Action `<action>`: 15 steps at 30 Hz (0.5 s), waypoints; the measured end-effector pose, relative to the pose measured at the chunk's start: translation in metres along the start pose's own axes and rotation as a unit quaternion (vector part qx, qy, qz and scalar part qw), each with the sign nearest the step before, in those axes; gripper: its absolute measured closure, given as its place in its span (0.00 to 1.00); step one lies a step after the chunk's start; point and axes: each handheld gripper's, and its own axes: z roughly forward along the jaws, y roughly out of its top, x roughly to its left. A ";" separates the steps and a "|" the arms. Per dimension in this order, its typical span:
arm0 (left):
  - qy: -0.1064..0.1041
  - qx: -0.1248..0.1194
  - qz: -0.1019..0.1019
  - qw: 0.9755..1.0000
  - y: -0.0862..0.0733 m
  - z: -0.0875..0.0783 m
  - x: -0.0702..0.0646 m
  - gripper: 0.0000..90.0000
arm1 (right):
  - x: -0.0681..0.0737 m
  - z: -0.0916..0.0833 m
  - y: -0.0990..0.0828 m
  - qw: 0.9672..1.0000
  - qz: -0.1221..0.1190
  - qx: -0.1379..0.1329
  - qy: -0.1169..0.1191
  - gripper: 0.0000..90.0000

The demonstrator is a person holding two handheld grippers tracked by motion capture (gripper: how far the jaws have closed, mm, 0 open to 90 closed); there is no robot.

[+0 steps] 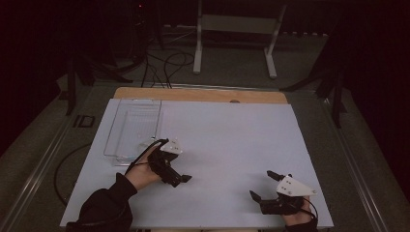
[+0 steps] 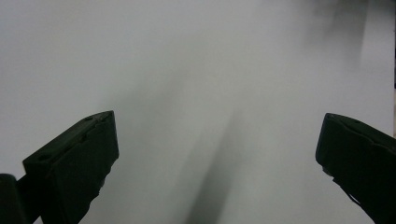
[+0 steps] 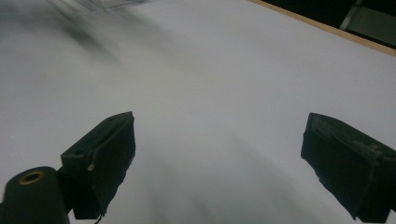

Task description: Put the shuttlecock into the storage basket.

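Tray: a clear plastic tray (image 1: pixel 133 128) lies flat at the far left of the white table (image 1: pixel 232 140). Its long axis runs from the near edge toward the far edge, leaning slightly right as it goes away from me. Nothing I can make out lies in it.

Left claw: my left gripper (image 1: pixel 180 180) sits just beside the tray's near right corner, past it toward the table's middle. I cannot tell whether my hand (image 1: pixel 145 171) touches the tray. The claw points right and toward me, low over the sheet.

Left claw state: in the left gripper view (image 2: pixel 217 154) my 2 jaws stand spread wide, with bare white sheet between them and nothing pinched.

Right claw: my right gripper (image 1: pixel 263 186) is at the near right corner of the table, well apart from the tray, pointing left and away from me.

Right claw state: in the right gripper view (image 3: pixel 219 158) the 2 jaws are spread wide over bare sheet, empty. The tray shows blurred at the top left there (image 3: pixel 100 3).

Table edge: a wooden strip (image 1: pixel 198 94) runs along the far side.
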 end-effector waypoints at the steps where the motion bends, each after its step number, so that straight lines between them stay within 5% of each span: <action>1: 0.002 -0.004 0.000 1.000 -0.003 0.000 -0.002 0.00 | 0.000 0.000 0.000 1.000 -0.001 0.000 0.000 0.11; 15: -0.008 -0.020 -0.016 1.000 -0.025 -0.003 -0.005 0.00 | 0.001 0.001 0.000 1.000 -0.001 0.003 0.001 0.11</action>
